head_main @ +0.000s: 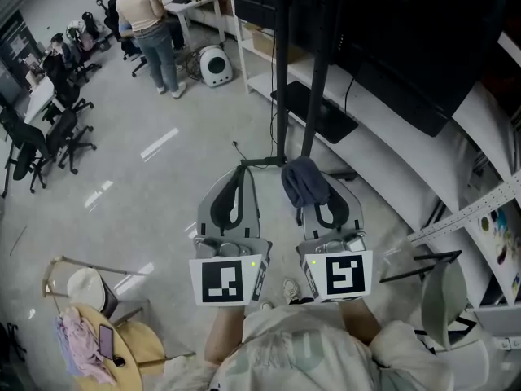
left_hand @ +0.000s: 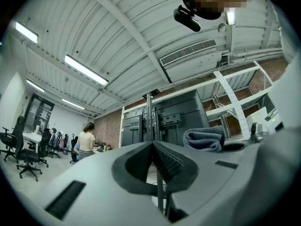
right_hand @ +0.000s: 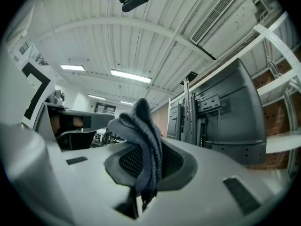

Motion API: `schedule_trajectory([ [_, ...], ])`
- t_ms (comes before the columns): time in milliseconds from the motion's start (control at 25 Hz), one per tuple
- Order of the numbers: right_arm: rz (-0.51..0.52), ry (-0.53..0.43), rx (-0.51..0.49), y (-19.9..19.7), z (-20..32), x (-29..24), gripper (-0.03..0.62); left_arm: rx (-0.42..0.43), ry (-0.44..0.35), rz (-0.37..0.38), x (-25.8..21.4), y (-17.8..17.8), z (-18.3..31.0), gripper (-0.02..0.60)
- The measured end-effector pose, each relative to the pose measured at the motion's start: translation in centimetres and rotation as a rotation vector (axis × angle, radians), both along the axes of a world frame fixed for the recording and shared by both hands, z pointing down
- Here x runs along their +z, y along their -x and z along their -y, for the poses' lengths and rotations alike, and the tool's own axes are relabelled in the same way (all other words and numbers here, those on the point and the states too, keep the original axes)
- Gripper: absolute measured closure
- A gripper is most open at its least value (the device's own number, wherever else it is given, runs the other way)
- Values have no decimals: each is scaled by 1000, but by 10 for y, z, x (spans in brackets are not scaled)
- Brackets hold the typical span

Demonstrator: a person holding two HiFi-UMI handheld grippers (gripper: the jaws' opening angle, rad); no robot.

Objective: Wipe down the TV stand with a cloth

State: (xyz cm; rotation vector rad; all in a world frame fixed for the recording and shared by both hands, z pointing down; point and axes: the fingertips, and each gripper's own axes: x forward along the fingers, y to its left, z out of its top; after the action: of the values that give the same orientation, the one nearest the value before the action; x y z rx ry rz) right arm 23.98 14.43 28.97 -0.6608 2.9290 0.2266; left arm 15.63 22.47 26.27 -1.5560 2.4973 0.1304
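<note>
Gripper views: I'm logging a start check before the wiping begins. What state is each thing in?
Left claw, shut, empty.
Right claw, shut on the cloth.
Cloth, bunched, sticking up out of the right claw.
Stand, upright, not yet touched by the cloth.
</note>
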Motion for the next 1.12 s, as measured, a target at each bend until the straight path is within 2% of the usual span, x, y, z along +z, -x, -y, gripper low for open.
schedule_trajectory([
  [600, -17, 45, -42, 6, 48, 21, 537, -69, 23, -16, 17, 16, 33, 566],
  [880, 15, 64, -63, 9, 64, 22, 537, -104, 26, -8, 19, 23, 36, 566],
  [1120, 21, 58, -71, 28, 76, 25, 537, -85, 5, 10, 18, 43, 51, 566],
])
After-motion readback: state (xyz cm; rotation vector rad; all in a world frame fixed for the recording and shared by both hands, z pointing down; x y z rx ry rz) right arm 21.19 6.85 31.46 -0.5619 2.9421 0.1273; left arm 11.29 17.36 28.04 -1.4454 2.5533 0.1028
